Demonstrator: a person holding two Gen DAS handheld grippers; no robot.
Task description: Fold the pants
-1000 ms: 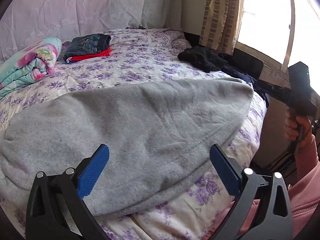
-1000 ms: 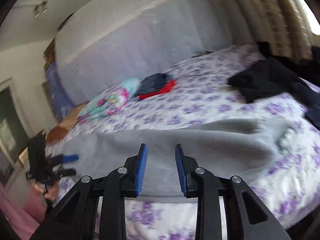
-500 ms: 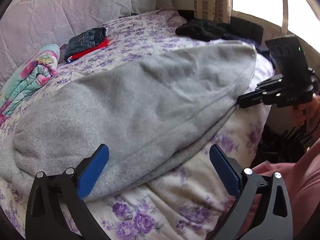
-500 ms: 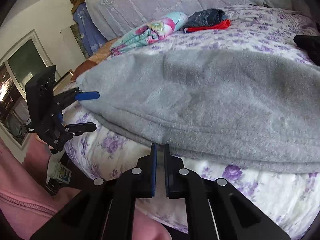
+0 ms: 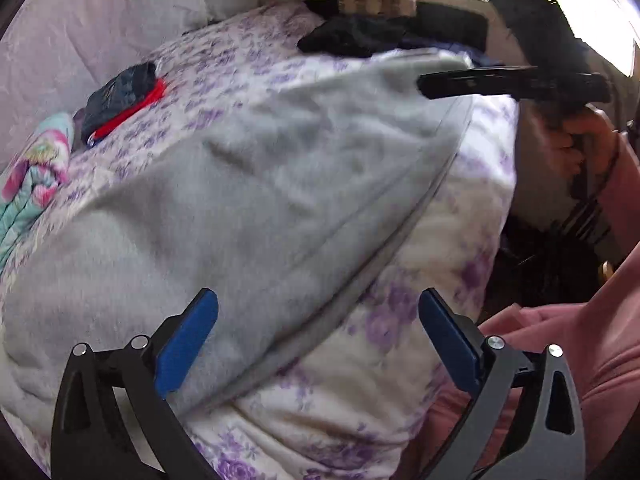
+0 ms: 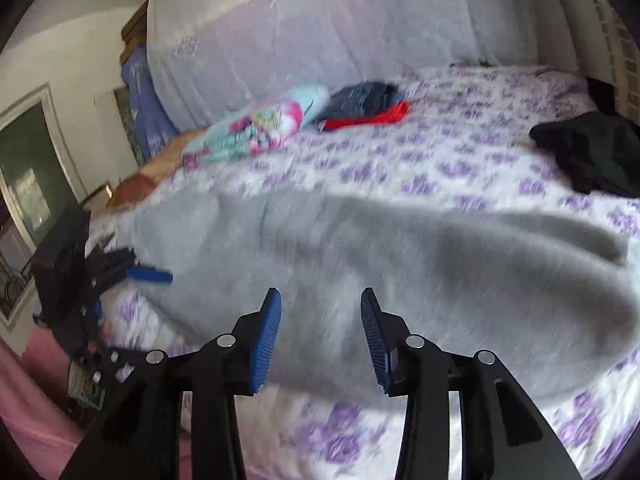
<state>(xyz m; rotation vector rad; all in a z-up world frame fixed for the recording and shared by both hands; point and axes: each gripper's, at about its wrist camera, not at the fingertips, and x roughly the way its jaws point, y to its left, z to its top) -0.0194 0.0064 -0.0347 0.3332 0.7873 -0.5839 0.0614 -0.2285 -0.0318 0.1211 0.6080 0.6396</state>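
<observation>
Both claws, left (image 5: 318, 336) and right (image 6: 320, 336), wide over grey pants (image 6: 400, 264) (blurred); black garment (image 6: 592, 156) possibly unfolded beyond.

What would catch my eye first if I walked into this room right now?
The big grey pants spread across the near side of the purple-flowered bed. Two blue-padded claws hover open over them, the left claw at one end, the right claw at the other. Behind lies a black garment heap.
</observation>
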